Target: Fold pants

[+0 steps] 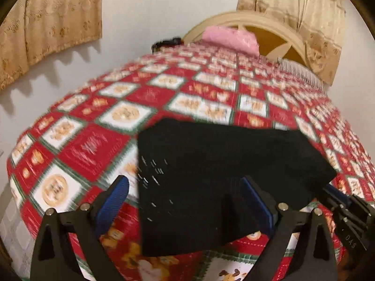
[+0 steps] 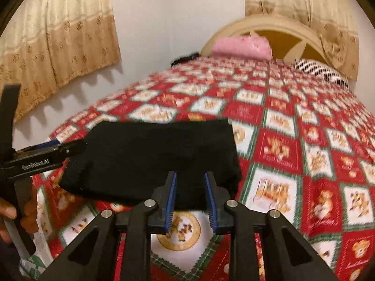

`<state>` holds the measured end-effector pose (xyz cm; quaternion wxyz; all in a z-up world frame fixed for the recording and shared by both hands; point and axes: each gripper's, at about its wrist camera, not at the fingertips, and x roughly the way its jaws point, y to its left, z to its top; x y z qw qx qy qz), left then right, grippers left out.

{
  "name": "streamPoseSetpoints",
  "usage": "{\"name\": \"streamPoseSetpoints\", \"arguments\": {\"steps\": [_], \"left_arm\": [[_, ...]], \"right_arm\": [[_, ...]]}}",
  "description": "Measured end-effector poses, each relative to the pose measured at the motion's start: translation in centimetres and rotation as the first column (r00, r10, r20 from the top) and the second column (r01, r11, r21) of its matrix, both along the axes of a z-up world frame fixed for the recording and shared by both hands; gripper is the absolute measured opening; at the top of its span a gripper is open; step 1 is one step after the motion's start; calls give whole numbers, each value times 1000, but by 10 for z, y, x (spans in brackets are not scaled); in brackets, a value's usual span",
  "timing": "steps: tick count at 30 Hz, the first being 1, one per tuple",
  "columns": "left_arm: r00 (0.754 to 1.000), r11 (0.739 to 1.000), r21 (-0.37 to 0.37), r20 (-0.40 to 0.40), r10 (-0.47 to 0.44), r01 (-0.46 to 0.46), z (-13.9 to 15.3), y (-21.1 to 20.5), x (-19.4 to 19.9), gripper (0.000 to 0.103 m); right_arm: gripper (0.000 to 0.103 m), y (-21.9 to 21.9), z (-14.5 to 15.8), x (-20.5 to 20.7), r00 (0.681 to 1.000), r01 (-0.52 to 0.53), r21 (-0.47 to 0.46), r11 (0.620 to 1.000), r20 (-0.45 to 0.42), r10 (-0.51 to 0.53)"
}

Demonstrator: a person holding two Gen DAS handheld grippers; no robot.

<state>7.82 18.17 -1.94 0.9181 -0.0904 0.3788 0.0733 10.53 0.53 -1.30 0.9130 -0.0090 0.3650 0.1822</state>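
The black pants lie folded into a compact rectangle on the bed, also in the right wrist view. My left gripper is open wide, its blue pads on either side of the bundle's near left part, holding nothing. My right gripper is open with a narrower gap, just at the bundle's near edge, empty. The left gripper shows from the side at the bundle's left end in the right wrist view. The right gripper's fingers show at the bundle's right corner in the left wrist view.
The bed has a red, white and green patchwork cover. A pink pillow and a striped pillow lie at the cream headboard. Beige curtains hang on the white wall. The bed's left edge is near.
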Motion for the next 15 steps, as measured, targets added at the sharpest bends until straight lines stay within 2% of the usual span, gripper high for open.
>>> {"name": "streamPoseSetpoints", "arguments": {"steps": [2,3,4,5,7,11,15], "left_arm": [[999,1000,3,-47,18,-18,-13,0,2,98],[997,999,-19,-67,24,-26,-21,4,1,98],[997,998,-52,-72,25,-28,-26,8,0,99],[997,993,-115,-65,32,-39,-31,16,-3,100],[998,988,-148,-51,44,-51,-33,20,-6,101],[998,996,-70,-48,46,-49,-31,7,-8,102],[997,997,-61,-65,45,-49,-30,6,-14,102]], "right_arm": [[25,-7,-19,11,996,40,10,999,-85,-39],[25,-11,-27,14,991,57,11,998,-118,-56],[26,-18,-37,19,986,69,62,996,-155,-59],[26,-24,-39,19,985,76,115,990,-163,-57],[26,-33,-42,21,981,81,179,981,-185,-48],[27,-26,-41,16,985,76,156,985,-163,-50],[27,-22,-37,8,988,80,105,991,-137,-65]]}}
